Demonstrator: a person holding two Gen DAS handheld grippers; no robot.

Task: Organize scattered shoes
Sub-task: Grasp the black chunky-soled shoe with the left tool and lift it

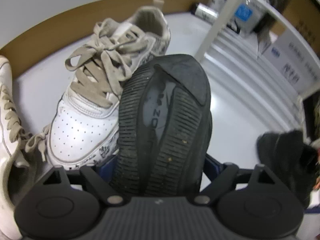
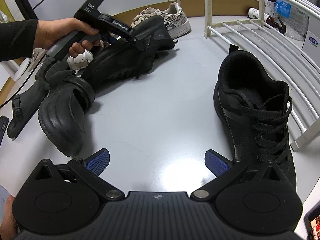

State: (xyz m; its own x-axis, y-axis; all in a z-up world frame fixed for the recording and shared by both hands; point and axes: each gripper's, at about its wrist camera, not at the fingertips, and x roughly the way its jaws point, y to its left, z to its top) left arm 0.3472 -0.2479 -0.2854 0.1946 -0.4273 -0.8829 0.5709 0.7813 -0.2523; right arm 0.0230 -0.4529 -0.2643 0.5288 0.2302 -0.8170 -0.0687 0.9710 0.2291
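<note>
Left gripper [image 1: 158, 168] around a black shoe, right gripper [image 2: 157, 163] empty above the table.

On the left we see a black shoe [image 1: 164, 120] lying sole-up between our blue pads [image 1: 211, 165], which stand wide on either side of it; we cannot tell whether they press on it. This shoe leans against a white sneaker [image 1: 100, 92] with tan laces, and a second white sneaker [image 1: 8, 140] sits at the left edge. On the right our jaws are apart with nothing between them, over the bare grey table [image 2: 156, 108]. A black lace-up shoe [image 2: 254, 118] stands upright just beside the white rack [image 2: 280, 64], and a black clog [image 2: 66, 110] lies tipped on the left.
</note>
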